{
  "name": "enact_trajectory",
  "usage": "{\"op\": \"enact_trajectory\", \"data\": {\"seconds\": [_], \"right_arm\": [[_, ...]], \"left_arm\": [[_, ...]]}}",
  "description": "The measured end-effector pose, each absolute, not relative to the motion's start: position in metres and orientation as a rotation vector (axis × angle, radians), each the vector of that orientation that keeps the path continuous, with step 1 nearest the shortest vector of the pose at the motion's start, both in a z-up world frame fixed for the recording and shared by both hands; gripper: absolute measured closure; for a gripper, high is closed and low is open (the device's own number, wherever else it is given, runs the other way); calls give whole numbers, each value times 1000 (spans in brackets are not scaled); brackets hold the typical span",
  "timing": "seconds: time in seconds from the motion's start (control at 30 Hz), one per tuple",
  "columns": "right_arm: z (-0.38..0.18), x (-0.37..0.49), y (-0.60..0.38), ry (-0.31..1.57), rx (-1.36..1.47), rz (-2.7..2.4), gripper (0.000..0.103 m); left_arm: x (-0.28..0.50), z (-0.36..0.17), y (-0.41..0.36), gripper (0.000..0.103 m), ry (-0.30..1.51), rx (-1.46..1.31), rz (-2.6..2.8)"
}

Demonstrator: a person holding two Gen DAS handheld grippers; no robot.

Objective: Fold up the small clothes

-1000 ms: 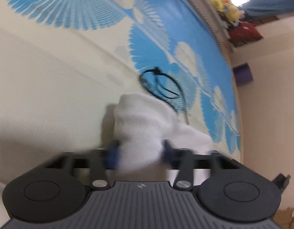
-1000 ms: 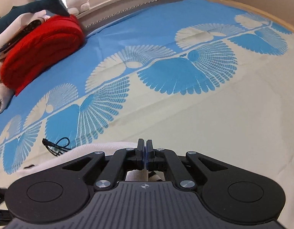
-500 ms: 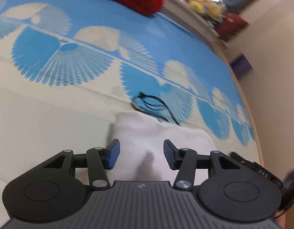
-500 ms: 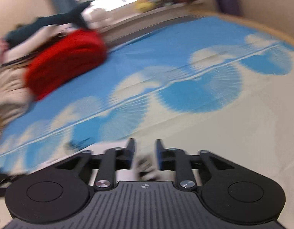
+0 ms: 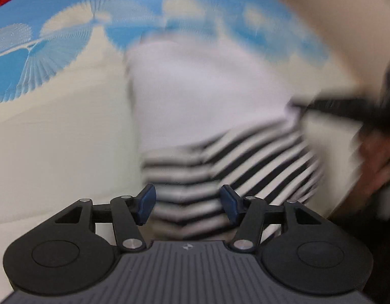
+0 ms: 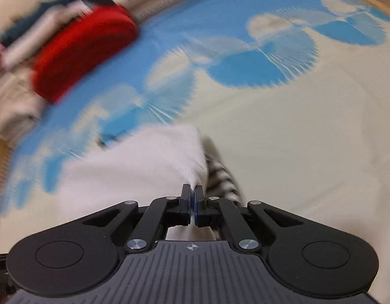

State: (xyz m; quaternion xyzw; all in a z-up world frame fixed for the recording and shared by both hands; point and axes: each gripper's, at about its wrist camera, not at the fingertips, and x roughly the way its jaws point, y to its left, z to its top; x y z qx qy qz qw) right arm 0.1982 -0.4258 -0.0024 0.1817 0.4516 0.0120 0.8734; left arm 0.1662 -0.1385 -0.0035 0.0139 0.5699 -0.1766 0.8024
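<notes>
A small white garment (image 5: 207, 101) with a black-and-white striped part (image 5: 220, 174) lies on the cream and blue bedspread (image 5: 55, 131). My left gripper (image 5: 187, 204) is open above the striped end and holds nothing. In the right wrist view the white garment (image 6: 134, 167) lies ahead with a striped edge (image 6: 220, 177) at its right. My right gripper (image 6: 192, 207) has its pads pressed together at the garment's near edge; whether cloth is pinched between them is hidden. Both views are blurred by motion.
A red folded blanket (image 6: 81, 53) and pale bedding (image 6: 12, 106) lie at the far left of the bed. A black cable (image 6: 106, 139) lies beyond the garment. The other gripper and hand (image 5: 372, 126) show at the right in the left wrist view.
My left gripper has let go of the white cloth, opened and pulled back over the striped end. My right gripper opened briefly and has shut again. Both cameras have swung.
</notes>
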Motion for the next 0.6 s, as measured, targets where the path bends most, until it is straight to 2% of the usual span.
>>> {"op": "enact_trajectory", "data": {"seconds": [0.1, 0.13, 0.17, 0.2, 0.23, 0.27, 0.6], "right_arm": [[-9, 197, -419, 1007, 372, 39, 100], [-3, 194, -417, 982, 345, 25, 93], [5, 191, -417, 952, 327, 16, 76], [12, 187, -419, 912, 327, 15, 64], [17, 184, -422, 882, 347, 17, 43], [19, 181, -427, 871, 369, 16, 35], [-33, 202, -424, 1104, 457, 66, 32]], "left_arm": [[163, -13, -133, 35, 1245, 54, -321], [164, -10, -126, 35, 1244, 6, -313], [165, -5, -118, 34, 1230, -50, -305], [165, 0, -112, 31, 1209, -91, -297], [166, 5, -105, 21, 1182, -132, -286], [167, 9, -99, 15, 1160, -173, -273], [208, -14, -93, 15, 1177, -423, -213]]}}
